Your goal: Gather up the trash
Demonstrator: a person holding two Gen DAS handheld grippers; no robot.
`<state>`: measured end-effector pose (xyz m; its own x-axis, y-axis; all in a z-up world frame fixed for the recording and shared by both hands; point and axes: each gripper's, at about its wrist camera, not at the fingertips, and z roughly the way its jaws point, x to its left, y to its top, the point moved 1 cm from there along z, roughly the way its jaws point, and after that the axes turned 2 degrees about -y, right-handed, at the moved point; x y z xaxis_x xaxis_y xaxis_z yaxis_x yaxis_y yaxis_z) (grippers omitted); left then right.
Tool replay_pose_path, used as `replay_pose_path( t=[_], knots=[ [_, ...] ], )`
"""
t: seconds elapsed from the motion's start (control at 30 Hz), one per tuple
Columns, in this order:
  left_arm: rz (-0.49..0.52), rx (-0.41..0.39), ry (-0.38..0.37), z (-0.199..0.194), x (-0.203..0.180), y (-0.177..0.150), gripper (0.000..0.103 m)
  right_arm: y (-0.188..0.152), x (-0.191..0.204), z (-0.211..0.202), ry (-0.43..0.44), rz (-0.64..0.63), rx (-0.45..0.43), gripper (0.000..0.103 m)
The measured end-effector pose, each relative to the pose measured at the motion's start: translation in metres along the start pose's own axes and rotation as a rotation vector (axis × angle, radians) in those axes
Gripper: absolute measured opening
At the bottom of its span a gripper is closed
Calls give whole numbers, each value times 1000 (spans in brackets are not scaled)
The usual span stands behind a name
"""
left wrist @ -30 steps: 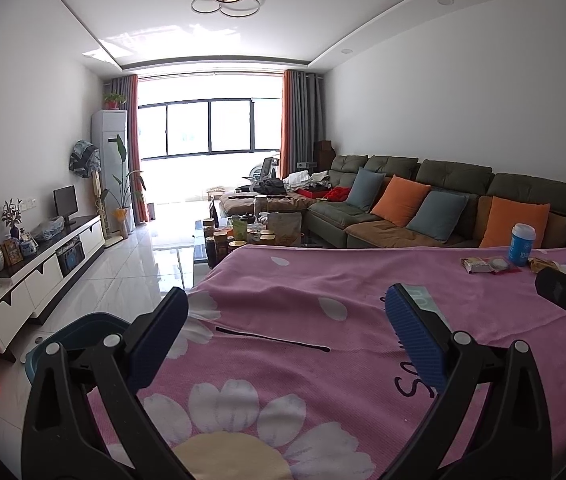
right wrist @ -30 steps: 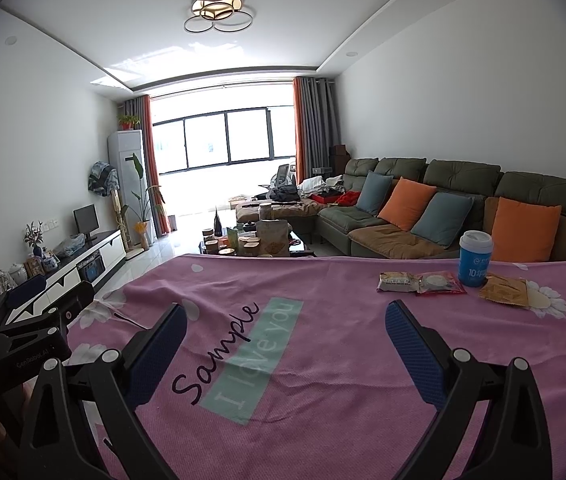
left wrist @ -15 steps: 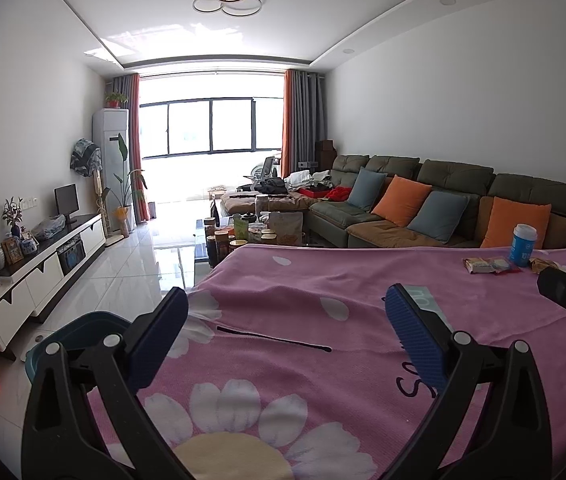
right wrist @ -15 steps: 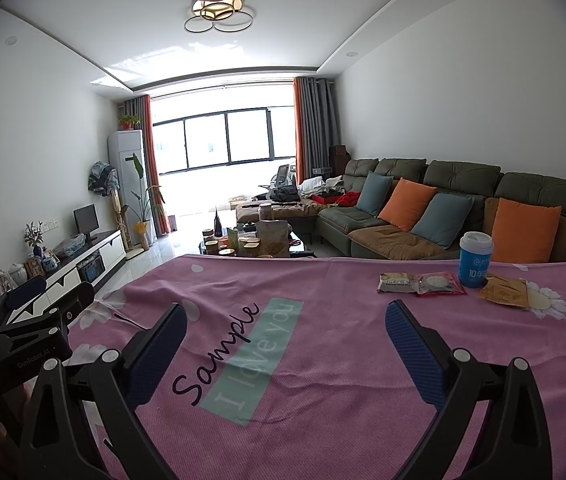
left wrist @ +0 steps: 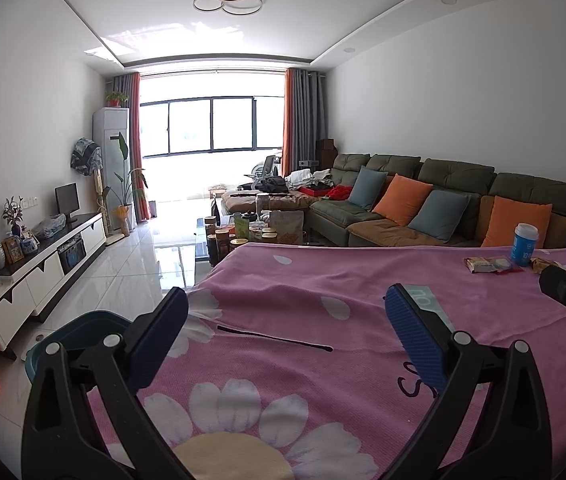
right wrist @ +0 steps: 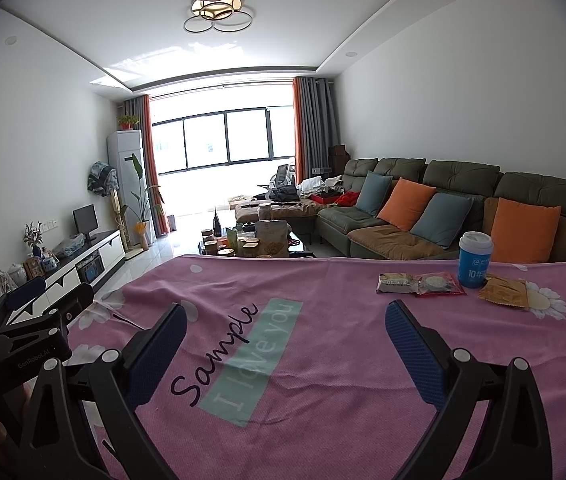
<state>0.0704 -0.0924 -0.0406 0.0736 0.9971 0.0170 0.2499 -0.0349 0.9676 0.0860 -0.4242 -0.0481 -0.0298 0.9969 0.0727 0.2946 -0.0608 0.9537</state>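
Observation:
On the pink flowered tablecloth (right wrist: pixel 323 360) at the far right lie a beige snack packet (right wrist: pixel 397 283), a red-edged wrapper (right wrist: pixel 439 284) and an orange wrapper (right wrist: pixel 503 292), beside a blue paper cup (right wrist: pixel 475 258). The same cup (left wrist: pixel 525 244) and wrappers (left wrist: pixel 487 265) show far right in the left wrist view. My right gripper (right wrist: pixel 285 326) is open and empty, well short of them. My left gripper (left wrist: pixel 285 316) is open and empty over the cloth's left part. A teal bin (left wrist: pixel 75 332) stands on the floor left of the table.
A coffee table crowded with jars and bags (right wrist: pixel 251 240) stands beyond the table's far edge. A green sofa with orange and blue cushions (right wrist: pixel 443 208) runs along the right wall. A white TV cabinet (left wrist: pixel 43 256) lines the left wall.
Both grippers have stayed nearly still and open; the views have shifted only slightly.

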Motion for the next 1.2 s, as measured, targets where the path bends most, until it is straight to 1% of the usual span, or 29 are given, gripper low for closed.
replay_pose_path(
  t=[0.57, 0.9, 0.97, 1.07, 1.2],
  knots=[
    [-1, 4, 2, 3, 1, -2, 97, 0, 0, 0, -1, -1, -1, 96],
    [8, 23, -6, 5, -2, -2, 97, 1, -1, 0, -1, 3, 2, 96],
    [3, 38, -22, 8, -2, -1, 97, 2, -2, 1, -4, 8, 6, 96],
    [3, 74, -26, 13, -2, 1, 97, 3, -6, 2, -11, 12, 18, 96],
    [-3, 205, -62, 40, 0, 3, 97, 3, -19, 8, 0, 36, 58, 96]
  ],
)
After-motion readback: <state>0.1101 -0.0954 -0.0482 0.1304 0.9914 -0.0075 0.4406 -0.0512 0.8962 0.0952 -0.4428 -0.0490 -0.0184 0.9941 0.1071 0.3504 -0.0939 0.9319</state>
